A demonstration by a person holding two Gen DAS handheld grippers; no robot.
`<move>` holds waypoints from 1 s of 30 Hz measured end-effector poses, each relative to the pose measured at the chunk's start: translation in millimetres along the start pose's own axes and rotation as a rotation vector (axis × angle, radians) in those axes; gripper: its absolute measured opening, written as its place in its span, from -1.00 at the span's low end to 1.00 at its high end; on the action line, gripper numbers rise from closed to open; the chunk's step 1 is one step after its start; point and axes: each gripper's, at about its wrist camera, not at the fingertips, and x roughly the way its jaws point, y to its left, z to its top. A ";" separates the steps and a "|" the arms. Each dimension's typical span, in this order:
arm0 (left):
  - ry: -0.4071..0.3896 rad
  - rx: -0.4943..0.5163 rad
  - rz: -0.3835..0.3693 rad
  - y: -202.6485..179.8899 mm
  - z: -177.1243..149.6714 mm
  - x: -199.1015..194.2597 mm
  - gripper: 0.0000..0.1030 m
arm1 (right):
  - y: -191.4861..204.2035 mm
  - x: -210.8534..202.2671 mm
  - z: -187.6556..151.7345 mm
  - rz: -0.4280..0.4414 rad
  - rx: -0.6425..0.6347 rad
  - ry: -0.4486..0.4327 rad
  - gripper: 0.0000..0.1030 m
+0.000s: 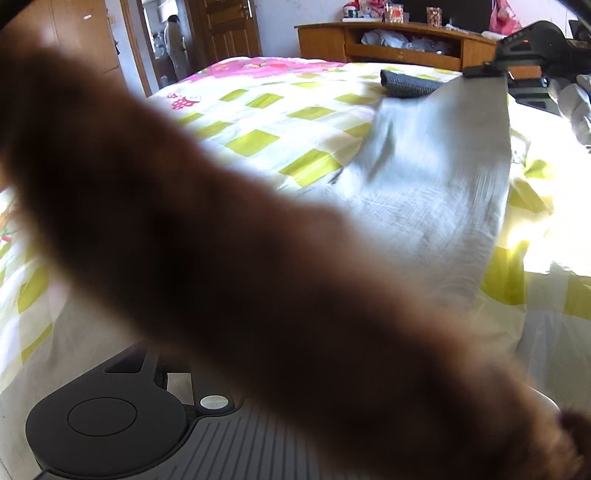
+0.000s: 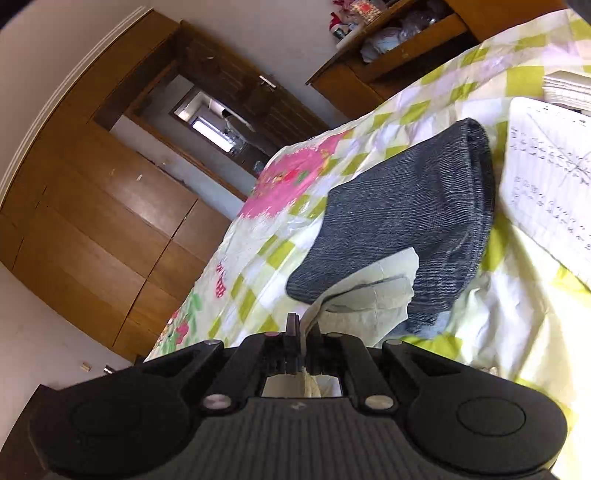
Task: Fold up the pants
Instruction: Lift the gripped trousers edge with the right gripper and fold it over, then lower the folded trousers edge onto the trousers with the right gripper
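The bed (image 1: 258,122) under its green-checked quilt carries the pale pants (image 1: 436,177), whose long axis runs from near the left wrist camera toward the wooden headboard shelf (image 1: 399,40), far end lifted off the quilt. A blurred arm (image 1: 221,258) hides most of the left view, so the left gripper's fingers cannot be told. Past the pants lies a dark folded garment (image 2: 406,221), white paper (image 2: 546,177) just beside it. The right gripper (image 2: 303,325) has its fingers clenched on the pants' far hem

Sunlit bedroom: wood wardrobe (image 2: 92,206), open door (image 1: 229,29), headboard shelf (image 1: 388,40)
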 end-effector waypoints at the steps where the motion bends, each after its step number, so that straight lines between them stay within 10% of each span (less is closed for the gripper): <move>1: -0.013 -0.016 -0.001 5.2 -3.2 -7.4 -0.03 | 14.0 -3.4 -3.3 0.029 -0.033 -0.010 -0.60; 8: -0.052 -0.119 0.176 72.7 -48.4 -70.1 0.00 | 166.7 19.5 -83.5 0.238 -0.471 0.153 -0.60; 18: 0.040 -0.336 0.392 147.5 -128.1 -121.0 0.05 | 282.6 64.5 -362.6 0.432 -1.116 0.536 -0.61; 30: 0.013 -0.485 0.371 162.6 -148.6 -124.2 0.16 | 300.0 62.6 -389.9 0.339 -1.250 0.554 -0.61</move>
